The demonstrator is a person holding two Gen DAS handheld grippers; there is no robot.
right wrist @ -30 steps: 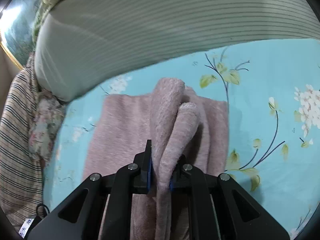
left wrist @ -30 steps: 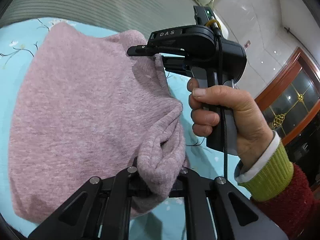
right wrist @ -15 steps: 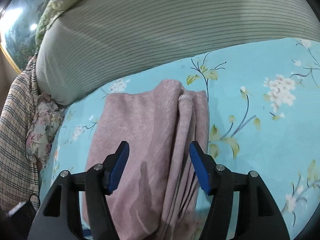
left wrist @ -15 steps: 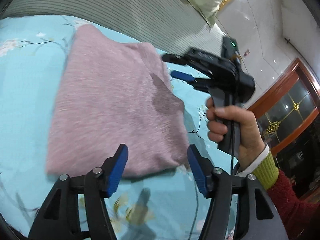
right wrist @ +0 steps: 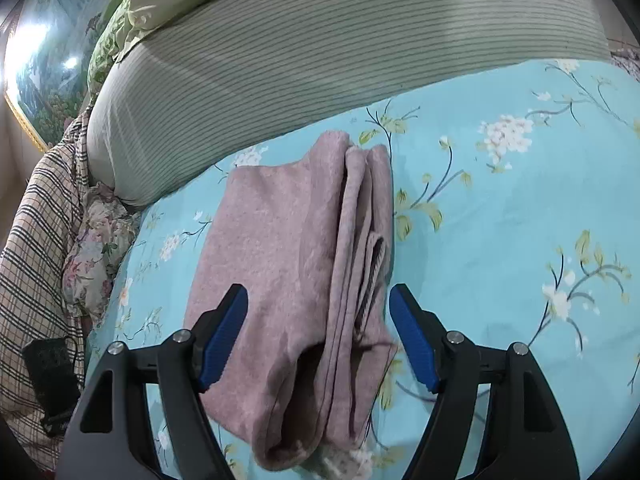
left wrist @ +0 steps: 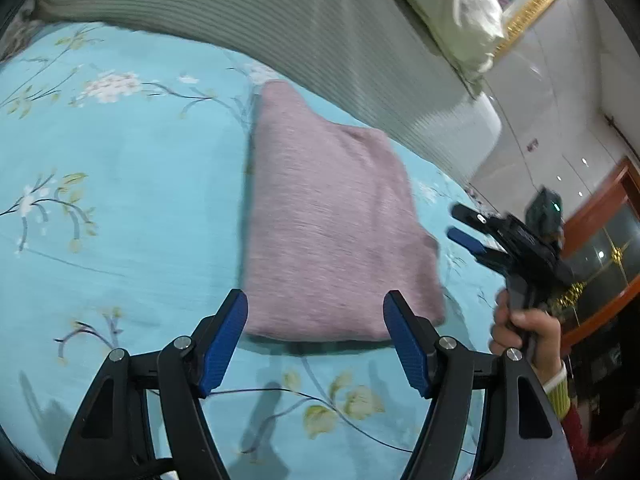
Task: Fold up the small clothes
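Tongs come first in both wrist views, and both pairs stand apart and are spreading wider with nothing pinched. The left gripper [left wrist: 316,336] hangs over the turquoise flowered bedsheet [left wrist: 120,220], its blue pads clear of the cloth; the near edge of the pink garment [left wrist: 332,236] shows in the gap between them, lying flat below. A thin dark cord crosses the sheet just under that gripper. The right gripper [right wrist: 318,334] likewise hangs open above the garment [right wrist: 280,260], whose stacked folded edges run away from the camera along its right side, one ribbed hem peeking out among the layers.

The garment lies folded into a rough rectangle on the sheet, free of both tools. In the left view the right gripper [left wrist: 466,226] is seen off the garment's right side, held in a hand [left wrist: 528,336] with a green cuff and red sleeve.

Farther back lies a striped grey-green cover [right wrist: 320,48], with a pale pillow [left wrist: 452,8] beyond it. A checked cloth [right wrist: 36,240] bunches at the left edge of the right view.
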